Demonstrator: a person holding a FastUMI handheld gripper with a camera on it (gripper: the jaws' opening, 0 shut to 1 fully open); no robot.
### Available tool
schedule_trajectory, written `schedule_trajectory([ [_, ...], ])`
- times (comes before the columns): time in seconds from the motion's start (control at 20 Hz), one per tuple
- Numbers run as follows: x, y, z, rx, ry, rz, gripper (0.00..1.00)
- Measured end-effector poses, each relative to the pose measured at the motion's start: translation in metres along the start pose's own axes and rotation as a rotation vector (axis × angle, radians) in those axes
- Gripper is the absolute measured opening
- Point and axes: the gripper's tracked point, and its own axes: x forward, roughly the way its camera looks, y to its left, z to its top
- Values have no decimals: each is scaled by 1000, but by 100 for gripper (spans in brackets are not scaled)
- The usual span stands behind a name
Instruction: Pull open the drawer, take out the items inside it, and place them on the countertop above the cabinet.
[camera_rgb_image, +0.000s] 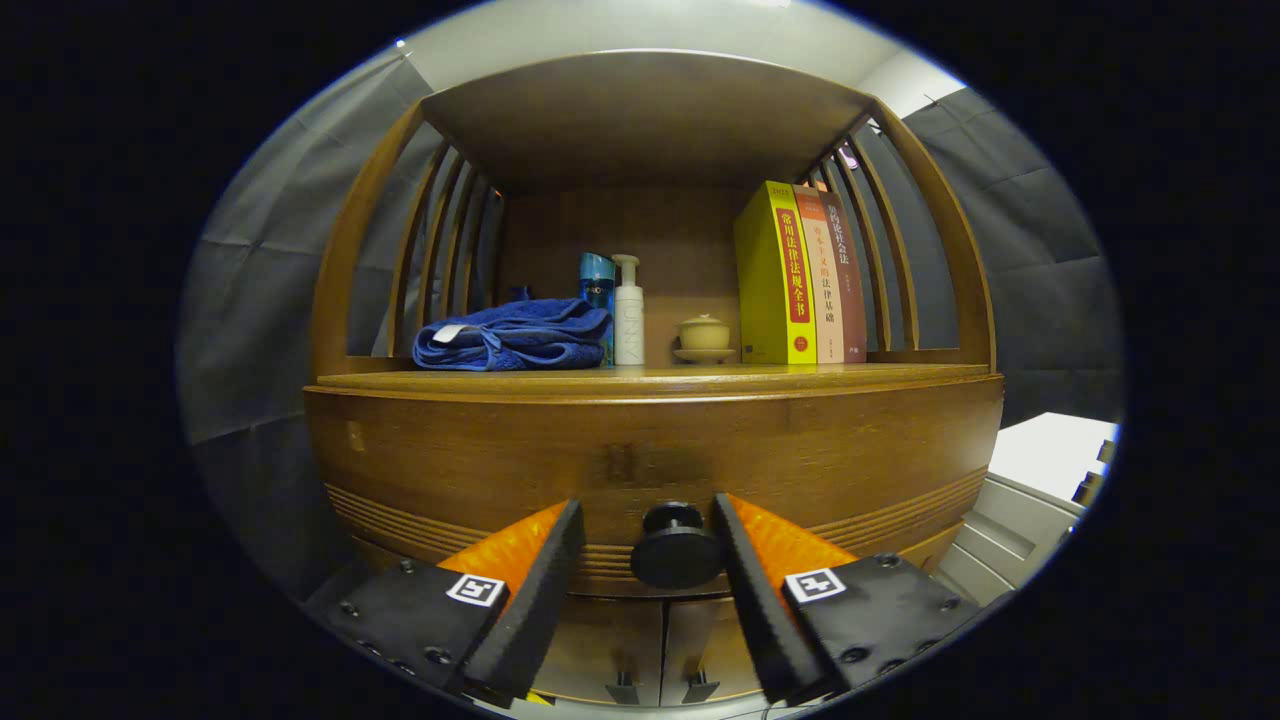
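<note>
Gripper view showed the gripper (648, 545) spread wide around the drawer knob (676, 549), a gap on both sides; drawer front (640, 455) closed.

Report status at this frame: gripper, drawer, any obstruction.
Hand-held gripper open, fingers either side of drawer knob, not pressing. Drawer shut. Nothing in the way.
</note>
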Motion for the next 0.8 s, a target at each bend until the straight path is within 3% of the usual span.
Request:
schedule_trajectory([
  [0.5,-5,-8,-12,46,68,2,35],
  [0.8,-48,-9,-11,77,100,4,34],
])
